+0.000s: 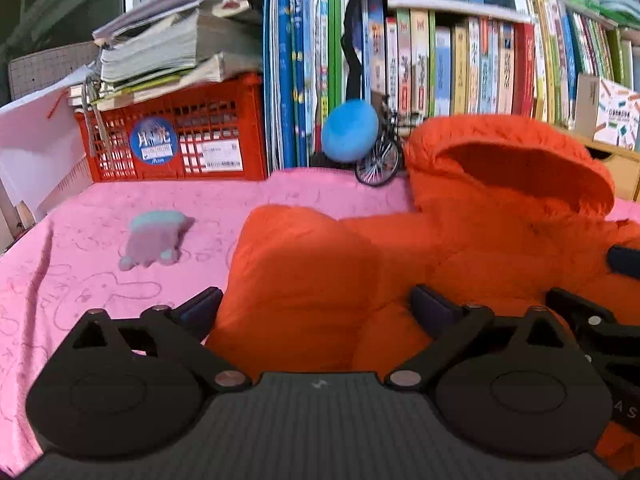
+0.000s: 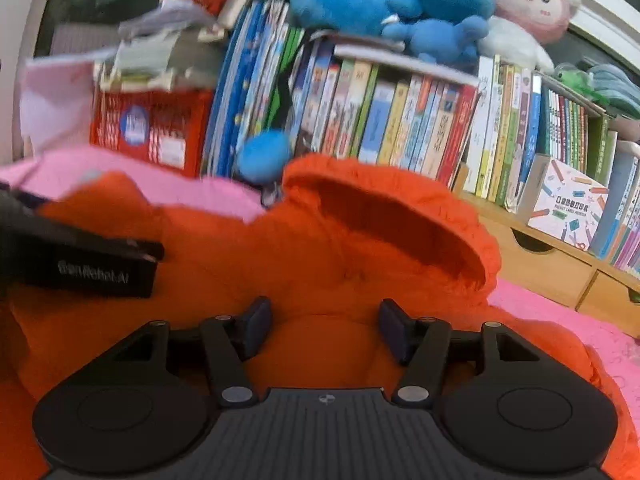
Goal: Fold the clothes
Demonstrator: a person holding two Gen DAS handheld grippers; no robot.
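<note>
On the pink cloth (image 1: 100, 240) lay an orange jacket (image 1: 460, 248) — hood at twelve o'clock; left gripper (image 1: 316, 304) and right gripper (image 2: 324, 328) gaped over it, pads unpressed.

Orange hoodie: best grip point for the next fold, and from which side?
Probably the puffed sleeve fold of the hoodie, entered from its near edge, one jaw over and one under. It bulges up off the pink cloth, giving an edge to pinch. The left gripper already straddles it, open.
</note>
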